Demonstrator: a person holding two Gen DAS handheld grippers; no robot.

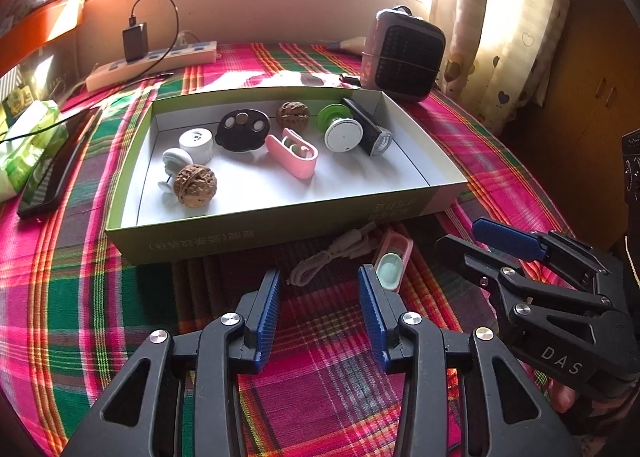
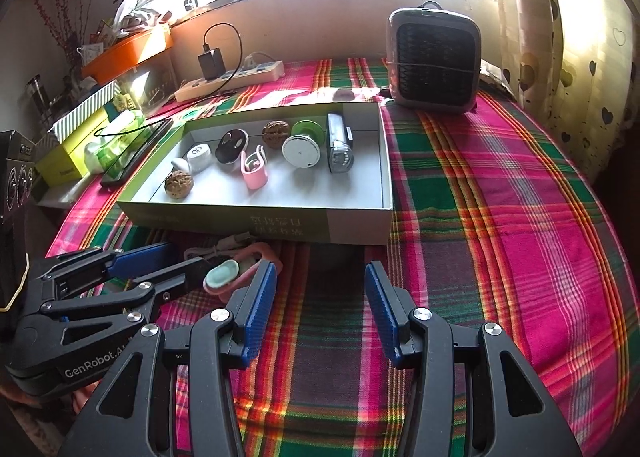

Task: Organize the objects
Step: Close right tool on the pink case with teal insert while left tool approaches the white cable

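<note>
Both of my grippers hover low over the plaid cloth [image 2: 500, 217] with jaws apart and nothing held: left gripper [image 1: 318, 313], right gripper [image 2: 320, 309]. For the next pick I judge it best to straddle the pink case [image 1: 394, 259] or the coiled cable [image 1: 332, 257], both just outside the box's near wall, and close squarely. Inside the box [image 1: 256, 235] lie two walnuts, a pink clip [image 1: 292, 153], a black lamp [image 1: 370, 133] and several small round items.
</note>
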